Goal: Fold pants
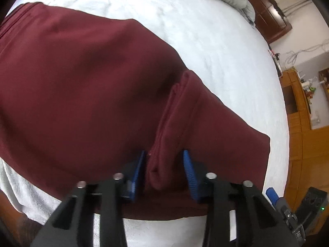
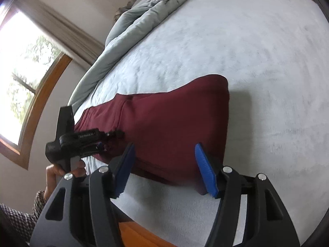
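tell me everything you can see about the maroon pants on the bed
The maroon pants are a soft, matte, knit-looking fabric, lying lengthwise on the pale bedspread and apparently already folded over. A ribbed, gathered band shows at one end. In the left wrist view a bunched ridge of fabric rises between the blue pads of the left gripper, which stand slightly apart on either side of it. In the right wrist view the right gripper hangs open by the near edge, not gripping it.

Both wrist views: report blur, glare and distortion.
Left wrist view: pants soft with motion blur, bed edge bowed by the fisheye, dark corners. Right wrist view: window blown out to white, bed streaked by blur on the right, hand-held gripper fingers fairly sharp.
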